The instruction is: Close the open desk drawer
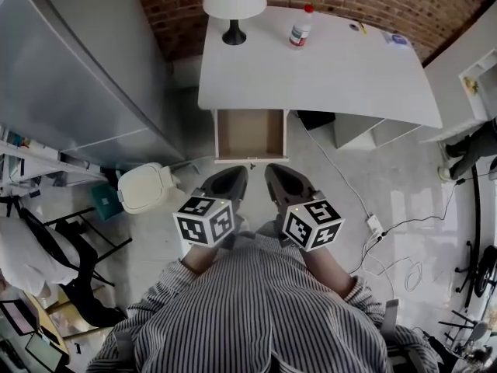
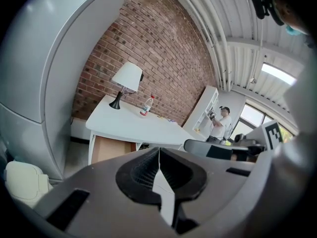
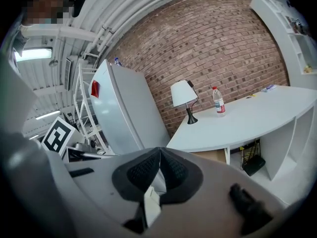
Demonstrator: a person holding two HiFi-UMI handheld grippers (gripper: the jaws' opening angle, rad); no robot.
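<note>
The white desk (image 1: 334, 64) stands against the brick wall, and its drawer (image 1: 250, 134) is pulled out at the front left, showing a bare wooden bottom. Both grippers hang side by side in front of the drawer, apart from it. My left gripper (image 1: 230, 179) is shut with nothing in it, and my right gripper (image 1: 278, 177) is likewise shut and empty. From the left gripper view the drawer (image 2: 113, 149) shows under the desk top (image 2: 131, 125). The right gripper view shows the drawer (image 3: 213, 156) beneath the desk top (image 3: 247, 120).
A white lamp (image 1: 234, 2) and a red-capped bottle (image 1: 300, 31) stand on the desk. A grey refrigerator (image 1: 70, 76) rises at the left, with a lidded white bin (image 1: 147, 186) beside it. Cables and a power strip (image 1: 374, 225) lie on the floor to the right. A person (image 2: 220, 123) stands by the far shelves.
</note>
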